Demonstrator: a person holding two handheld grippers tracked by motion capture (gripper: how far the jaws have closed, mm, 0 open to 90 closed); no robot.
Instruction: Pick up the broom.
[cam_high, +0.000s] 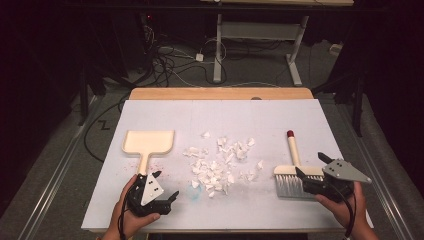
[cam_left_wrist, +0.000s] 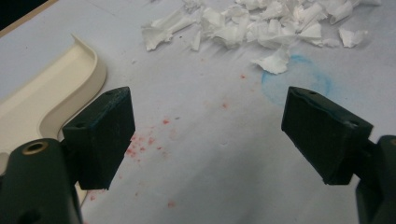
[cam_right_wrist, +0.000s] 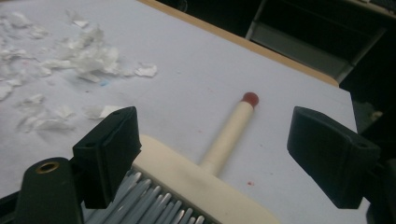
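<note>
A cream dustpan (cam_high: 149, 142) lies on the left of the white board, handle toward me; its rim (cam_left_wrist: 42, 98) shows at the left of the left gripper view. My left gripper (cam_high: 166, 184) (cam_left_wrist: 208, 135) hovers open just right of that handle, over bare board with nothing between its jaws. Torn white paper scraps (cam_high: 217, 165) (cam_left_wrist: 252, 23) (cam_right_wrist: 79, 56) are scattered mid-board. A cream hand brush (cam_high: 295, 170) (cam_right_wrist: 201, 186) with grey bristles and a red-tipped handle (cam_right_wrist: 229, 133) lies at the right. My right gripper (cam_high: 311, 164) (cam_right_wrist: 215, 149) is open, its jaws either side of the brush head without touching it.
The white board (cam_high: 260, 115) covers a wooden table (cam_high: 220, 93). Red specks and a faint blue ring (cam_left_wrist: 299, 77) mark the board near the left gripper. Behind the table are cables on the floor (cam_high: 170, 60) and a white desk frame (cam_high: 260, 30).
</note>
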